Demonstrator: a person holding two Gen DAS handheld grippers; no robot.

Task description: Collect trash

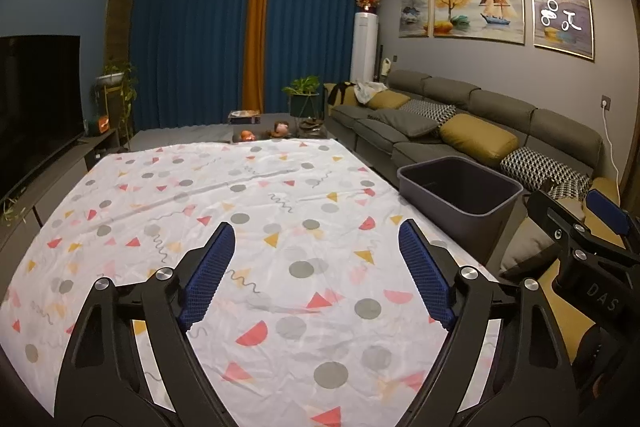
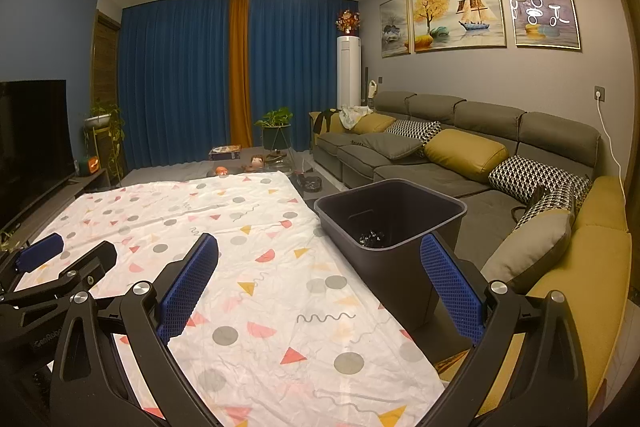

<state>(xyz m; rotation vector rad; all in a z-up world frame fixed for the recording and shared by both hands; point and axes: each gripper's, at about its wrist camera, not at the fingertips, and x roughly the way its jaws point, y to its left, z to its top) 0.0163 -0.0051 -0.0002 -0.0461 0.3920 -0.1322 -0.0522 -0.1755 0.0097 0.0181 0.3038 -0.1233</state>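
At far left, a dark television stands on a low cabinet that runs along the left edge of the worktop, which is covered by a white cloth printed with grey dots and coloured triangles. The left gripper hangs over the near half of the cloth, fingers spread wide, nothing between them. The cloth's right edge runs diagonally from far centre to near right. Just beside that edge stands a dark grey bin, its rim level with or slightly above the cloth; a small dark crumpled item lies at its bottom. The right gripper is spread wide and holds nothing, its left finger over the cloth, its right finger in front of the bin's near wall. To the right, a grey sofa with yellow cushions borders the bin closely.
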